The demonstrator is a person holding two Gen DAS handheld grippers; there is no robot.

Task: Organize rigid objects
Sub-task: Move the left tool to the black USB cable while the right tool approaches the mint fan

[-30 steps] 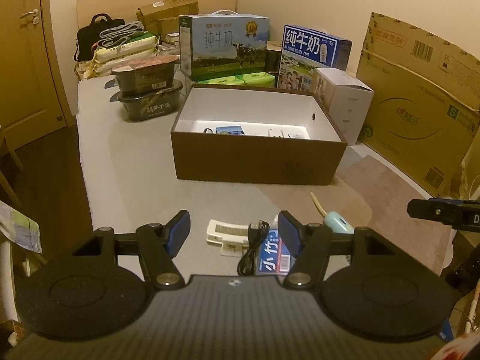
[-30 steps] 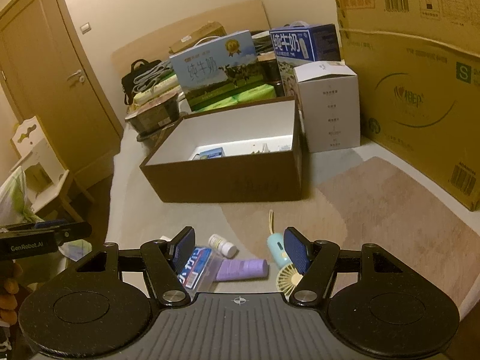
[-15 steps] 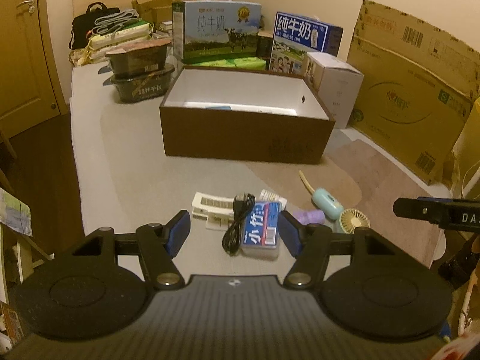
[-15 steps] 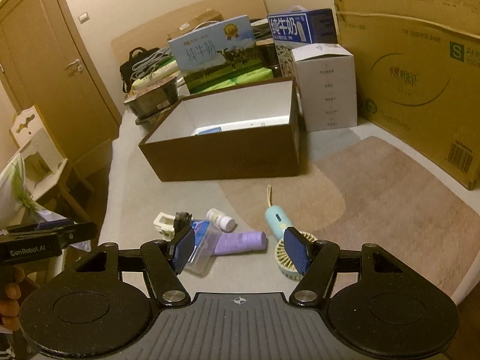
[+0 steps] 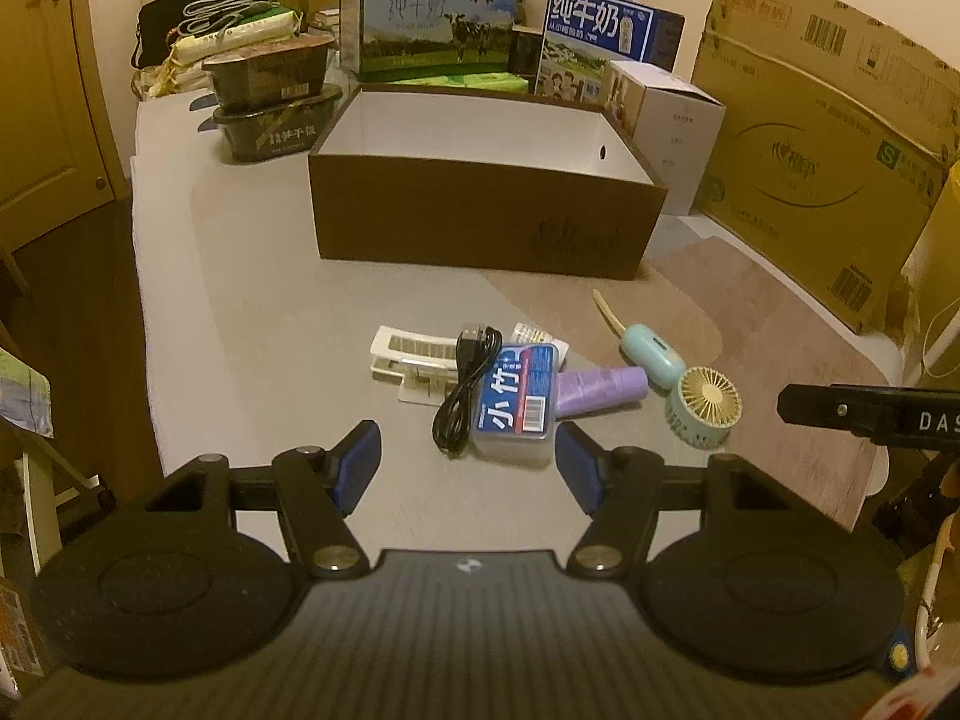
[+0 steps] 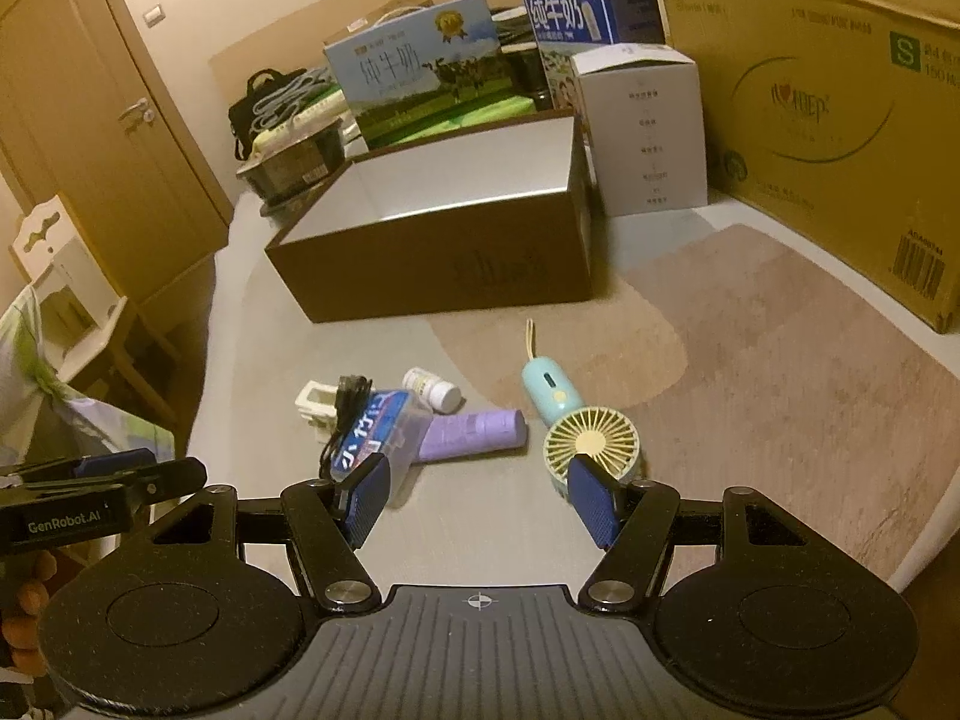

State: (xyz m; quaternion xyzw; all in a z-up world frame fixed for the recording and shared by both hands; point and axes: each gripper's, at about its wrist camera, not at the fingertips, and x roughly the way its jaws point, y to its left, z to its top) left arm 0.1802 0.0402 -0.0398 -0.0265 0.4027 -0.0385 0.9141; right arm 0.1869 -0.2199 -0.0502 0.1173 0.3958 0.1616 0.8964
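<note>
Toothpick box, a clear plastic case with a blue label, lay on the grey table between the black cable and the purple tube. We judged it light, stiff and slick; best pinched across its long sides. Our left gripper and right gripper hung spread, holding nothing.
</note>
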